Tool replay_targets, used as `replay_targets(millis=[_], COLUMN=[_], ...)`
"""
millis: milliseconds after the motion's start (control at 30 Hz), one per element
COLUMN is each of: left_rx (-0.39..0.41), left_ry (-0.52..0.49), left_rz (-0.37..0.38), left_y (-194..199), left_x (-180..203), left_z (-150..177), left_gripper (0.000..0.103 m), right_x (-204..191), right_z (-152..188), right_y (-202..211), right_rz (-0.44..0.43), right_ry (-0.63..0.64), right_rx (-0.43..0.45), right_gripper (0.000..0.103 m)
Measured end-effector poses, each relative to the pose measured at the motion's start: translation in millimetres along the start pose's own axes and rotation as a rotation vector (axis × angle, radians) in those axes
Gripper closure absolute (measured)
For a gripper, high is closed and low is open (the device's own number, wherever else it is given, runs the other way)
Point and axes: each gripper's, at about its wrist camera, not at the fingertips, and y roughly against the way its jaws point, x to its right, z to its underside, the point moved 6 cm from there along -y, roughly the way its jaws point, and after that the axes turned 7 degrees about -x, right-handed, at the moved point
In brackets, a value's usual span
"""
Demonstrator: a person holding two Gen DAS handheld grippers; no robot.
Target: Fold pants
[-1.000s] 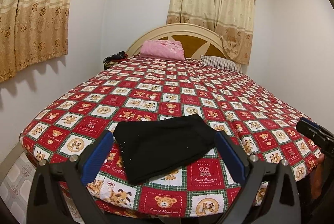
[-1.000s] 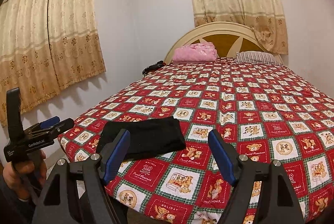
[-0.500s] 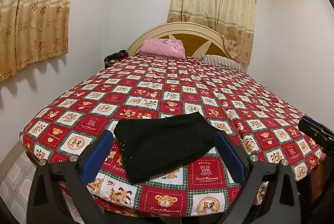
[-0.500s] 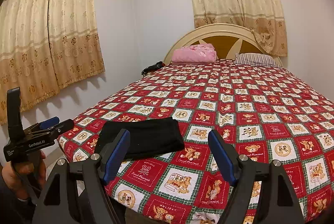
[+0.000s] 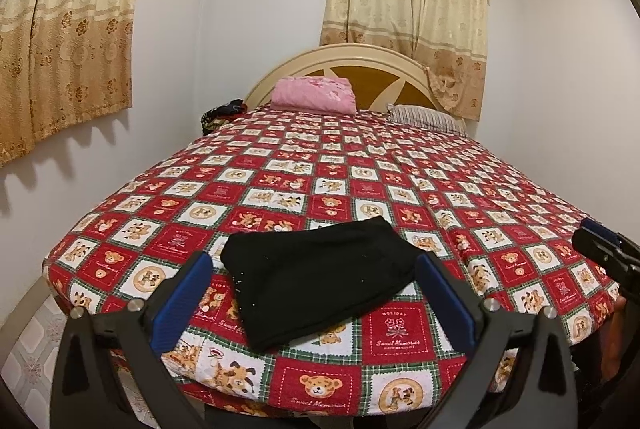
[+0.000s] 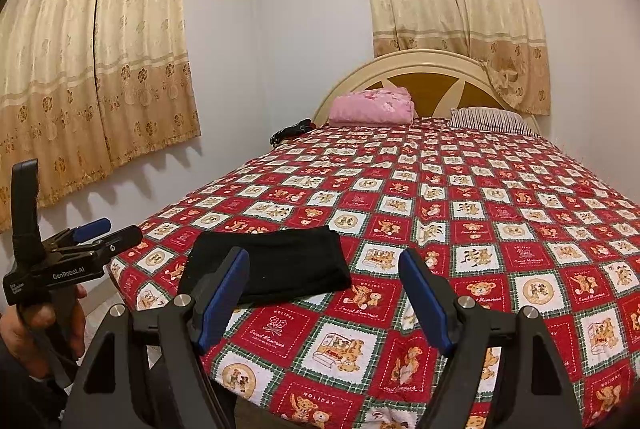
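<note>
A wide bed covered by a red, white and green patchwork quilt printed with teddy bears (image 5: 360,165) fills both views, its cream and brown arched wooden headboard (image 5: 360,69) against the far wall. At the head lie a folded pink blanket (image 5: 314,95) and a striped grey pillow (image 5: 424,117); no container is visible anywhere. The black fabric pants (image 5: 316,277), already folded into a compact flat rectangle, lie on the quilt near the foot corner of the bed, edges roughly square and one corner reaching toward the mattress edge. The left claw (image 5: 312,297) hangs just short of the pants with its blue-padded fingers (image 5: 182,299) spread wide apart, gripping nothing; the pants appear between them without contact. The right claw (image 6: 324,297) hovers beside the bundle, likewise spread apart and empty. Judged from this layout, the folding appears complete or nearly so. If one more fold is wanted, each claw should pinch a near corner through all layers, lift low, and lay the edge over evenly to avoid dragging the quilt or loosening the layers.
</note>
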Motion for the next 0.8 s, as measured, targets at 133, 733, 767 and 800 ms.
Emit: replay_targets(millis=[133, 733, 767, 800], left_rx=[0.01, -0.035, -0.033, -0.034], left_ry=[-0.008, -0.007, -0.015, -0.022], left_rz=[-0.001, 0.012, 0.014, 0.017], left_y=[2, -9, -10, -10], left_x=[1, 1, 3, 4], left_z=[-1, 6, 6, 6], left_gripper=[0.0, 0.0, 0.0, 0.0], right_x=[-2, -9, -9, -9], right_z=[1, 8, 8, 9], right_y=[1, -6, -7, -7], right_rz=[0.002, -0.004, -0.005, -0.005], right_ry=[0.008, 0.057, 0.055, 0.053], right_rx=[0.003, -0.019, -0.022, -0.023], right_gripper=[0.025, 0.025, 0.025, 0.025])
